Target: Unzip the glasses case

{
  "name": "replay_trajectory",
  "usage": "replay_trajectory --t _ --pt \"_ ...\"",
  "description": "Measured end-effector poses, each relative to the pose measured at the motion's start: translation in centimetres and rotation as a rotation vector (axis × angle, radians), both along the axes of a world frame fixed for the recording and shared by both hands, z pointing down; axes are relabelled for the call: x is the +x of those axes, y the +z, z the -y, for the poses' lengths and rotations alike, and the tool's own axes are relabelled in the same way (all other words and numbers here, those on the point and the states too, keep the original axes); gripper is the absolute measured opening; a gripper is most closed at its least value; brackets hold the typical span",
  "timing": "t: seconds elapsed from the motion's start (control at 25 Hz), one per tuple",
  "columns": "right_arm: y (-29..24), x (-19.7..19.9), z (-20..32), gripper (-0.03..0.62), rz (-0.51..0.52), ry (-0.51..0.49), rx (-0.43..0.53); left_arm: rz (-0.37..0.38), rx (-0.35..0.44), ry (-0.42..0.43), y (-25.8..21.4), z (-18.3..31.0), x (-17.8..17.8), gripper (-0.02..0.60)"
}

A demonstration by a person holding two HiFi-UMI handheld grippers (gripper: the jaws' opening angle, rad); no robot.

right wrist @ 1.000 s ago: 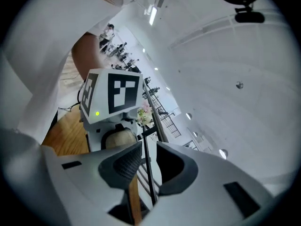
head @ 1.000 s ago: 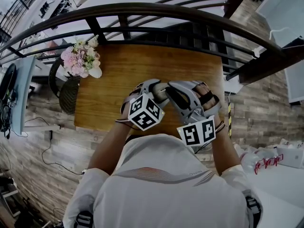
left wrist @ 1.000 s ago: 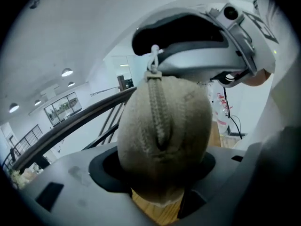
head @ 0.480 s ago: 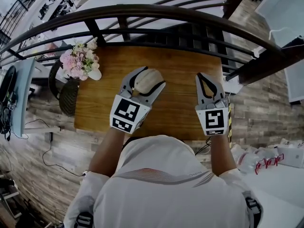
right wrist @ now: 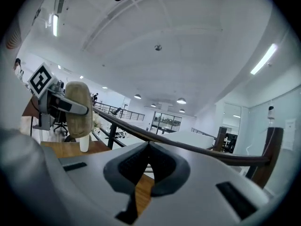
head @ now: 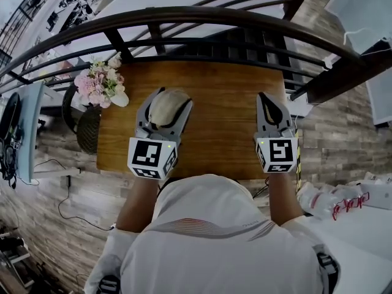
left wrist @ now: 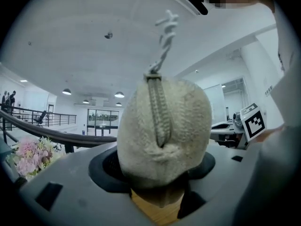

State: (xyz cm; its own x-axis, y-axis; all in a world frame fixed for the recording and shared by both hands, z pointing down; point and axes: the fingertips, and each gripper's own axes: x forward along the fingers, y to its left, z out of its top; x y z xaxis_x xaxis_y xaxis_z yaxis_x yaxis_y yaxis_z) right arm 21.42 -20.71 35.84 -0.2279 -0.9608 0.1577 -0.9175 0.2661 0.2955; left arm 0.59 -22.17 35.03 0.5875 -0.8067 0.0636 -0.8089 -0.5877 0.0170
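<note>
A beige fabric glasses case [head: 165,107] is clamped between the fingers of my left gripper [head: 164,98], above the left half of the wooden table [head: 220,121]. In the left gripper view the case [left wrist: 162,131] fills the middle, its zipper [left wrist: 157,107] facing the camera and a white cord pull [left wrist: 165,29] sticking up. My right gripper [head: 271,105] hovers over the table's right side, well apart from the case. Its jaws are shut with nothing between them. From the right gripper view the held case [right wrist: 79,109] shows far to the left.
A white vase of pink flowers [head: 101,83] stands at the table's far left corner. A dark curved railing [head: 214,17] runs behind the table. A dark wicker chair [head: 86,124] sits beside the table's left edge.
The two grippers were close together over the case; now they are apart. The right one let go, swung right and shut. The left one rolled and carried the case up and left.
</note>
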Motion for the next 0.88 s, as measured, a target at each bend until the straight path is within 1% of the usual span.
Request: replay_trajectory --t 0.12,0.2,0.56,0.88 --pt "-0.2 0.2 -0.1 0.051 0.062 0.000 -0.007 0.002 -0.002 -0.007 0.4 0.0 0.0 0.290" --pt "-0.3 0.2 -0.1 0.051 0.080 -0.002 -0.009 0.003 -0.005 -0.006 0.5 0.0 0.2 0.290" --pt "-0.2 0.1 -0.3 0.051 0.100 -0.013 -0.015 0.012 -0.016 -0.013 1.2 0.1 0.4 0.290" --pt "-0.1 -0.5 -0.6 0.051 0.098 -0.034 -0.020 0.016 -0.025 -0.015 1.4 0.0 0.2 0.290"
